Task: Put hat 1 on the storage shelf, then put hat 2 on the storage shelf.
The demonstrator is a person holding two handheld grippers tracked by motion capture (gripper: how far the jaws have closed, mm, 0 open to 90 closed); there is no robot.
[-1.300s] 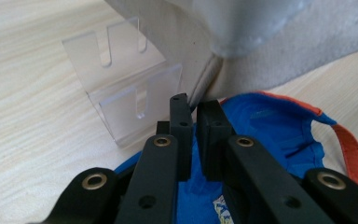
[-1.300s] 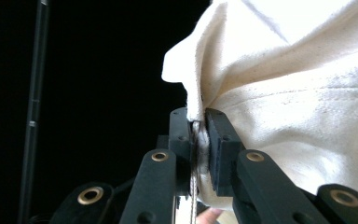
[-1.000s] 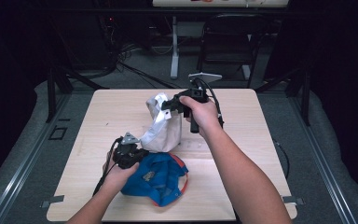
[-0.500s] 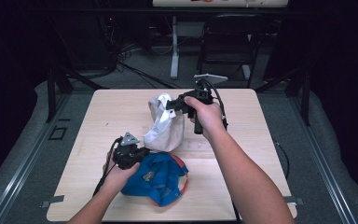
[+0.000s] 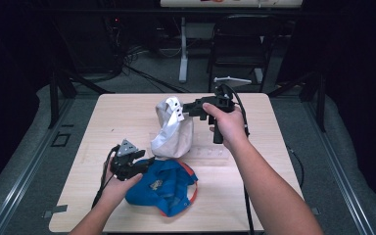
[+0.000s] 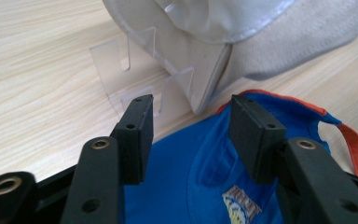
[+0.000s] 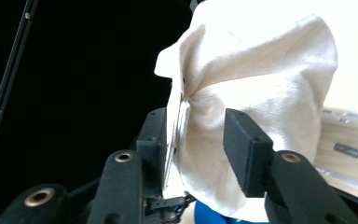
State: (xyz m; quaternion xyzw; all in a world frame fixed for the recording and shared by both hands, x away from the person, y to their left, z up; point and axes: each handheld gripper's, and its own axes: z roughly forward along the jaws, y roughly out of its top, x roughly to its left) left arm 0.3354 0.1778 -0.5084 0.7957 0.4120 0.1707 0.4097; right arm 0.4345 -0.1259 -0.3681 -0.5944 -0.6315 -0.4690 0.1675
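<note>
My left gripper [image 5: 149, 161]: low at the near left of the table [image 5: 103, 117], its tips over the edge of the blue cap [image 5: 164, 188]; the jaws have just been opening and stand wide, with nothing pinched between them.
Left gripper view: the blue cap [image 6: 191, 172] lies under the jaws, its orange trim at the right; the clear stand [image 6: 135, 70] is just ahead.
My right gripper [image 5: 188, 108]: held up over the middle of the table, pointing at the top of the white cap [image 5: 174, 129]; the jaws have just been opening.
Right gripper view: the white cap's [image 7: 256, 84] cloth hangs between the jaws, lying against the left pad while the right pad stands clear of it.
White cap: propped upright on the clear stand [image 5: 210, 152], mid-table.
Blue cap: flat on the table, just in front of the white cap, touching its lower edge.
</note>
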